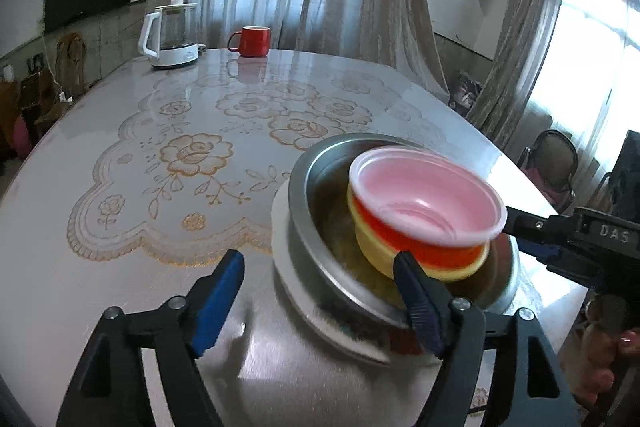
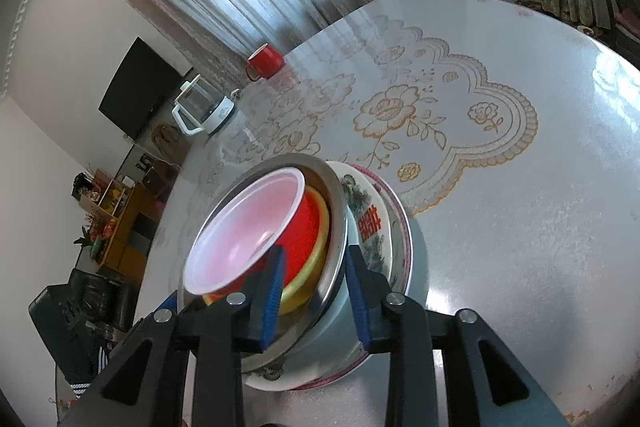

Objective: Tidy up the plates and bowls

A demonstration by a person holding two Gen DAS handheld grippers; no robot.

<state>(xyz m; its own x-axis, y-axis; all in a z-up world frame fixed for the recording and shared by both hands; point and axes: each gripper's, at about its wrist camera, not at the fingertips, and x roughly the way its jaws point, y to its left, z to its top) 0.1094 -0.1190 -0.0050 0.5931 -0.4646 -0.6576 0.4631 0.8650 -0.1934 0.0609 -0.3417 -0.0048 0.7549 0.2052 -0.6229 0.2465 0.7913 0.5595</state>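
Observation:
A stack stands on the table: a patterned white plate [image 1: 296,291] [image 2: 370,227] at the bottom, a metal bowl [image 1: 320,187] [image 2: 336,211] on it, then a yellow bowl [image 1: 376,251] [image 2: 320,231], and a red bowl with a pale pink inside [image 1: 420,195] [image 2: 248,227] on top. My left gripper [image 1: 320,295] is open and empty just before the stack. My right gripper [image 2: 314,291] is open, its fingers [image 2: 356,291] straddling the metal bowl's rim. It reaches in from the right in the left wrist view [image 1: 520,231].
A white electric kettle [image 1: 170,35] [image 2: 202,109] and a red mug [image 1: 252,41] [image 2: 266,63] stand at the table's far edge. A gold floral lace mat [image 1: 192,155] [image 2: 440,131] covers the middle of the table. Chairs [image 1: 554,163] stand beside the table.

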